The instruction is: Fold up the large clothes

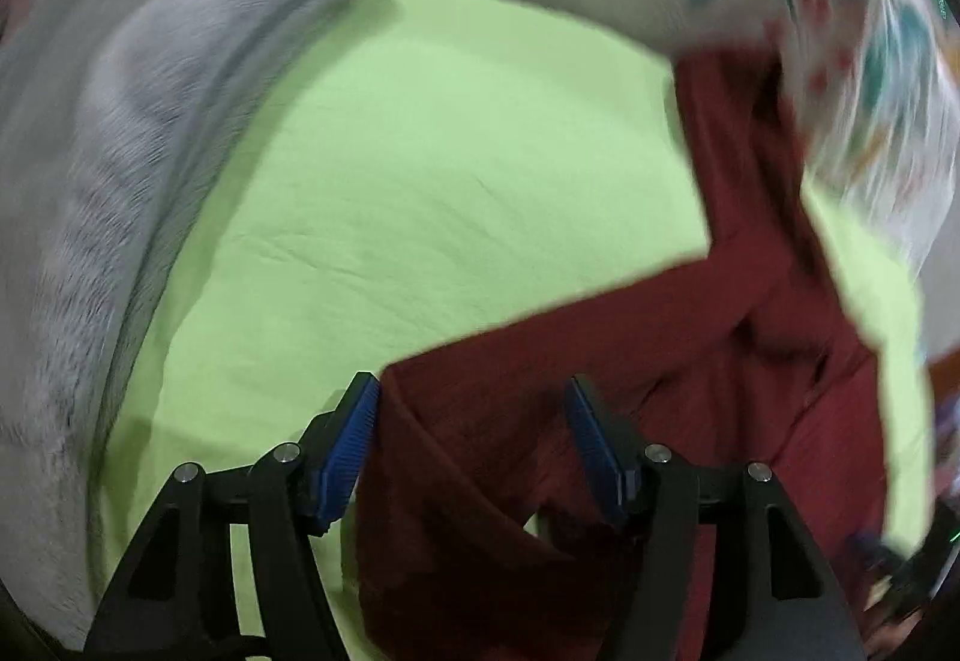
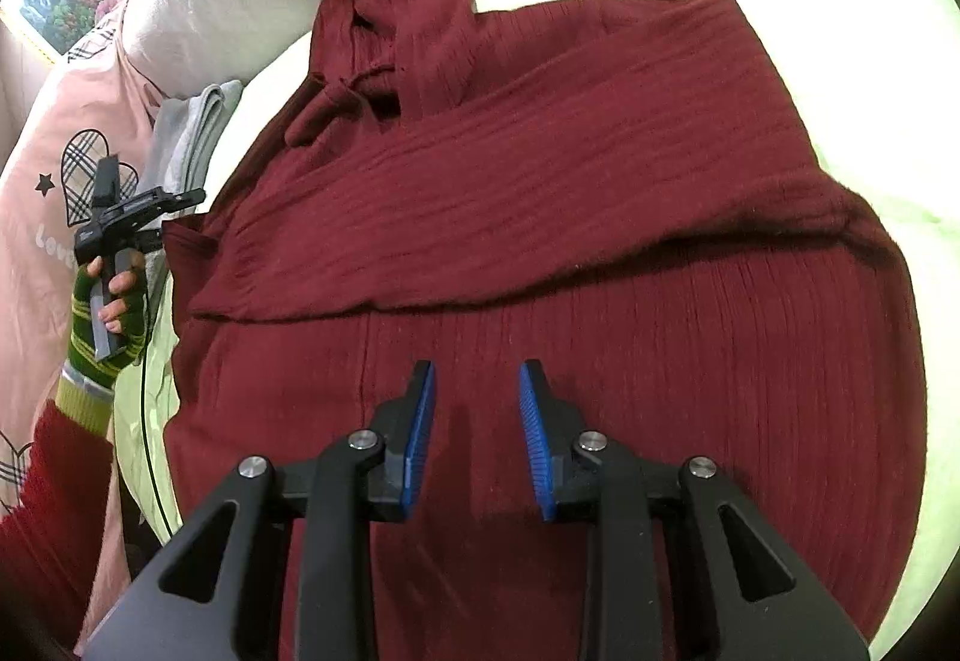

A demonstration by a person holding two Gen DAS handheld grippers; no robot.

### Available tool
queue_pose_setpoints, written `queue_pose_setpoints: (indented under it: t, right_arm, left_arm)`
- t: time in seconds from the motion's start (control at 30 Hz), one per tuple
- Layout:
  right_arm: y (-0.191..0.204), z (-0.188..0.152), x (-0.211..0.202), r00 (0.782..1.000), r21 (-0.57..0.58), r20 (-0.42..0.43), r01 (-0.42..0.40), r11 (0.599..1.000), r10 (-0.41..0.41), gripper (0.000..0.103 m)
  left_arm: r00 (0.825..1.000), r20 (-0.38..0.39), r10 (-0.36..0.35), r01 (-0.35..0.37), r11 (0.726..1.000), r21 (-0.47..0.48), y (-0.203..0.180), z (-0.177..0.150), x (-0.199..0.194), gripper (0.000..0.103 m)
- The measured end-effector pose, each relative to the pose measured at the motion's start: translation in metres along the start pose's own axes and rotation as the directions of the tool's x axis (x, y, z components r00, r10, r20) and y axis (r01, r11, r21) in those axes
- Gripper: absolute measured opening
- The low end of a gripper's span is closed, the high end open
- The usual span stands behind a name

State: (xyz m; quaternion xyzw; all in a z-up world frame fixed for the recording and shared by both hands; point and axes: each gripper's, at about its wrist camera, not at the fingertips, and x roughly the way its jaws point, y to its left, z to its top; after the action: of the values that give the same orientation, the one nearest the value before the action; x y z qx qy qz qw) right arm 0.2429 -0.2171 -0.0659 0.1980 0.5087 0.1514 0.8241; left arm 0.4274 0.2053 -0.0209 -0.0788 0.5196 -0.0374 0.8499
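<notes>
Pink cloth (image 2: 66, 193) with plaid hearts; partial lettering "Love"

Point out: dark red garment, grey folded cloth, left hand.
dark red garment (image 2: 600, 193), right wrist view, folded upper layer.
grey folded cloth (image 1: 120, 120), left wrist view, middle of its fuzzy surface.
left hand (image 2: 111, 301), right wrist view, gloved fingers around the handle.

Crinkled matt maroon cloth garment (image 2: 600, 217); smooth light-green sheet (image 1: 420, 181); fuzzy grey blanket (image 1: 108, 150)
</notes>
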Motion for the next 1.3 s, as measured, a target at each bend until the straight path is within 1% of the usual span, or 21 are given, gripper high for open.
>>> queue_pose_setpoints:
  t: [0.07, 0.1, 0.2, 0.27, 0.33, 0.4, 0.43, 0.5, 0.57, 0.67, 0.73, 0.8, 0.87, 0.9, 0.93, 1.0, 1.03, 1.1, 1.17, 1.23, 1.3]
  right_arm:
    - [0.001, 0.001, -0.001, 1.0, 0.003, 0.002, -0.006, 1.0, 0.006, 0.03]
    - [0.001, 0.001, -0.003, 1.0, 0.0, 0.008, -0.007, 1.0, 0.007, 0.03]
    - [0.005, 0.001, -0.01, 0.999, -0.01, 0.034, -0.013, 1.0, 0.013, 0.03]
    - [0.009, 0.001, -0.014, 0.999, -0.013, 0.049, -0.017, 1.0, 0.017, 0.03]
    - [0.011, 0.0, -0.017, 0.998, -0.014, 0.06, -0.024, 1.0, 0.025, 0.03]
    - [0.012, 0.0, -0.017, 0.998, -0.012, 0.064, -0.028, 1.0, 0.029, 0.03]
    - [0.013, 0.0, -0.017, 0.997, -0.007, 0.066, -0.03, 1.0, 0.031, 0.03]
    - [0.012, -0.001, -0.018, 0.997, 0.009, 0.071, -0.037, 0.999, 0.036, 0.03]
    - [0.013, -0.001, -0.022, 0.996, 0.016, 0.083, -0.043, 0.999, 0.041, 0.03]
    - [0.01, -0.001, -0.03, 0.994, 0.024, 0.099, -0.041, 0.999, 0.038, 0.03]
    - [0.006, -0.002, -0.036, 0.994, 0.03, 0.106, -0.036, 0.999, 0.033, 0.03]
    - [0.001, -0.002, -0.038, 0.994, 0.041, 0.11, -0.03, 0.999, 0.025, 0.03]
    - [-0.004, 0.0, -0.037, 0.993, 0.06, 0.112, -0.03, 0.998, 0.023, 0.032]
    - [-0.005, 0.001, -0.035, 0.994, 0.068, 0.11, -0.03, 0.997, 0.022, 0.036]
    - [-0.004, 0.003, -0.032, 0.994, 0.071, 0.109, -0.033, 0.997, 0.025, 0.037]
    - [0.003, 0.008, -0.028, 0.994, 0.06, 0.106, -0.045, 0.997, 0.038, 0.037]
    - [0.011, 0.013, -0.025, 0.993, 0.041, 0.103, -0.056, 0.998, 0.051, 0.037]
    - [0.025, 0.019, -0.021, 0.992, 0.011, 0.103, -0.071, 0.997, 0.069, 0.037]
    - [0.038, 0.025, -0.018, 0.991, -0.015, 0.101, -0.083, 0.996, 0.085, 0.038]
    - [0.05, 0.028, -0.015, 0.989, -0.035, 0.102, -0.1, 0.994, 0.103, 0.038]
    - [0.058, 0.028, -0.013, 0.988, -0.042, 0.1, -0.113, 0.993, 0.117, 0.038]
  left_arm:
    - [0.999, 0.002, 0.047, -0.047, 0.996, 0.077, -0.016, -0.009, 0.003, 0.029]
    - [0.997, 0.013, 0.072, -0.073, 0.993, 0.096, -0.021, -0.015, 0.001, 0.005]
    - [0.99, 0.114, 0.08, -0.088, 0.994, 0.067, -0.031, -0.035, -0.027, 0.002]
    - [0.98, 0.19, 0.059, -0.072, 0.995, 0.065, -0.048, -0.049, -0.054, 0.001]
    - [0.966, 0.258, 0.026, -0.053, 0.994, 0.1, -0.075, -0.063, -0.078, 0.001]
    - [0.957, 0.287, -0.026, -0.016, 0.99, 0.144, -0.104, -0.076, -0.091, 0.001]
    - [0.955, 0.287, -0.07, 0.02, 0.985, 0.173, -0.125, -0.084, -0.093, 0.001]
    - [0.954, 0.279, -0.112, 0.05, 0.974, 0.219, -0.158, -0.098, -0.088, 0.002]
    - [0.958, 0.238, -0.162, 0.098, 0.96, 0.261, -0.186, -0.11, -0.073, 0.002]
    - [0.966, 0.156, -0.207, 0.16, 0.95, 0.269, -0.209, -0.128, -0.053, 0.002]
    - [0.966, 0.131, -0.223, 0.182, 0.945, 0.272, -0.212, -0.138, -0.051, 0.002]
    - [0.962, 0.122, -0.244, 0.205, 0.942, 0.264, -0.206, -0.146, -0.059, 0.006]
    - [0.96, 0.152, -0.237, 0.195, 0.949, 0.248, -0.194, -0.157, -0.075, 0.022]
    - [0.957, 0.177, -0.23, 0.186, 0.954, 0.235, -0.187, -0.161, -0.083, 0.032]
    - [0.953, 0.205, -0.222, 0.177, 0.96, 0.216, -0.176, -0.165, -0.093, 0.038]
    - [0.949, 0.268, -0.168, 0.139, 0.982, 0.125, -0.145, -0.168, -0.11, 0.04]
    - [0.947, 0.29, -0.136, 0.123, 0.991, 0.061, -0.125, -0.166, -0.115, 0.045]
    - [0.948, 0.301, -0.101, 0.112, 0.993, -0.019, -0.095, -0.159, -0.114, 0.051]
    - [0.955, 0.273, -0.116, 0.144, 0.986, -0.085, -0.064, -0.136, -0.101, 0.053]
    - [0.961, 0.224, -0.164, 0.194, 0.974, -0.117, -0.047, -0.108, -0.079, 0.053]
    - [0.967, 0.174, -0.186, 0.209, 0.97, -0.124, -0.039, -0.081, -0.057, 0.053]
